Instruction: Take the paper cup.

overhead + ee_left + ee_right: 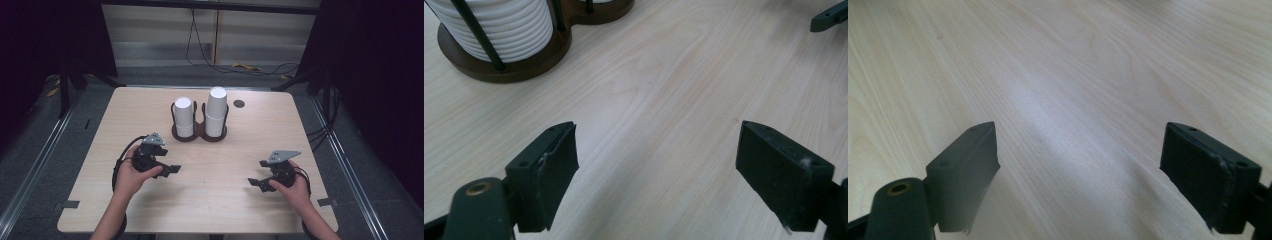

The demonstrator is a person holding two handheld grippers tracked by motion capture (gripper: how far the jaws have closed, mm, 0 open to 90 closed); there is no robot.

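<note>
High view: both tools sit low over the near half of the desk [280, 115], nothing in either. The left tool [172, 170] points right and slightly back toward the dark wooden holder [199, 134], which stands mid-desk toward the far edge with two stacks of white cups upside down in its wire rings: the shorter stack [183, 117] on the left, the taller stack [216, 112] on the right. The right tool [254, 183] is well apart from the holder, pointing left. Likely step: reach for a cup off the shorter stack, nearest the left tool. To do it well, approach level, jaws straddling the top cup's wall above the wire ring, not the wire.

Left gripper view: jaws wide, bare desk between them. The holder's base and ribbed cup rims [504, 25] sit at upper left, so swing left to centre the stack before closing. The other tool's tip [829, 17] shows at upper right.

Right gripper view: jaws wide, empty, wood grain ahead. Keep it parked clear of the left tool's path.
</note>
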